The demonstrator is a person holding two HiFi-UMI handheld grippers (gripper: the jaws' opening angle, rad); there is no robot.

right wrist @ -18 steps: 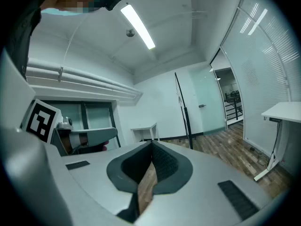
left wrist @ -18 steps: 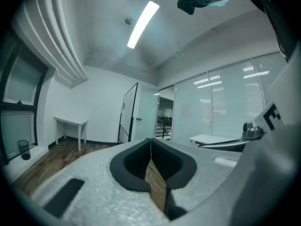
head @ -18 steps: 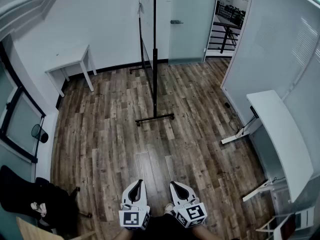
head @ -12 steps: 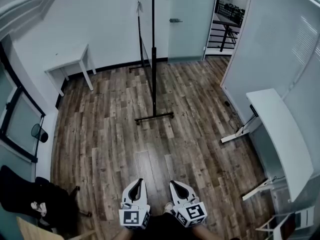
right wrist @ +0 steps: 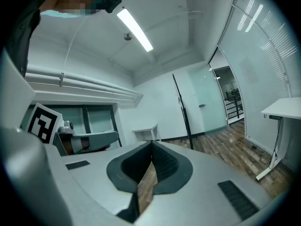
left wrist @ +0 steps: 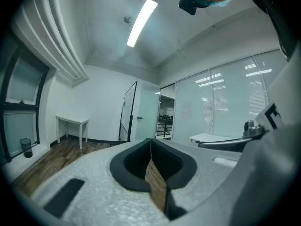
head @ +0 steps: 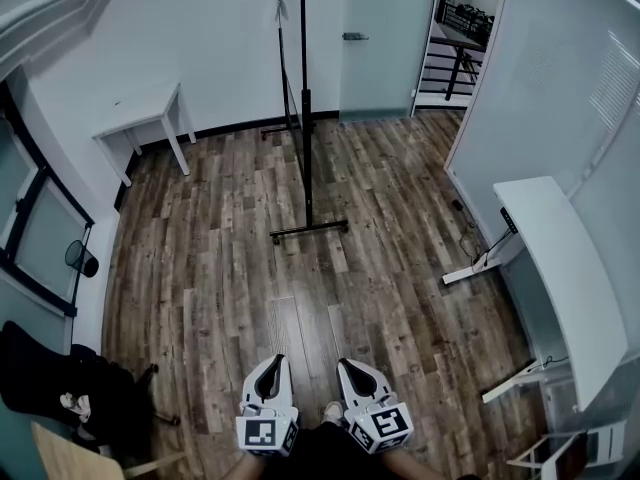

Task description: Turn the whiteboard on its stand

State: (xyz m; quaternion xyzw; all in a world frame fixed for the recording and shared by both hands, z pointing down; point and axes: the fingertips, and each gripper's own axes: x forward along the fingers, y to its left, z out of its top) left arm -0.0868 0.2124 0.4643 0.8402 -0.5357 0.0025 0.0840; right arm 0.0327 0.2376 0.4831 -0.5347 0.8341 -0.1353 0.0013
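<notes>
The whiteboard (head: 291,38) hangs in its black wheeled stand (head: 307,158) across the room, seen nearly edge-on, with one foot bar (head: 310,231) toward me. My left gripper (head: 272,364) and right gripper (head: 346,367) are side by side at the bottom of the head view, far from the stand. Both are shut with nothing between the jaws. In the left gripper view the whiteboard (left wrist: 128,111) stands beyond the closed left gripper (left wrist: 150,140). In the right gripper view the stand's pole (right wrist: 182,109) rises behind the closed right gripper (right wrist: 151,143).
A small white table (head: 140,116) stands against the left wall. A long white desk (head: 560,268) runs along the glass wall on the right. A glass door (head: 375,38) and an open doorway lie behind the stand. A chair with dark clothing (head: 60,393) sits at the bottom left.
The head view has shifted slightly, so the stand looks a little more edge-on. Both grippers stay low, shut and side by side.
</notes>
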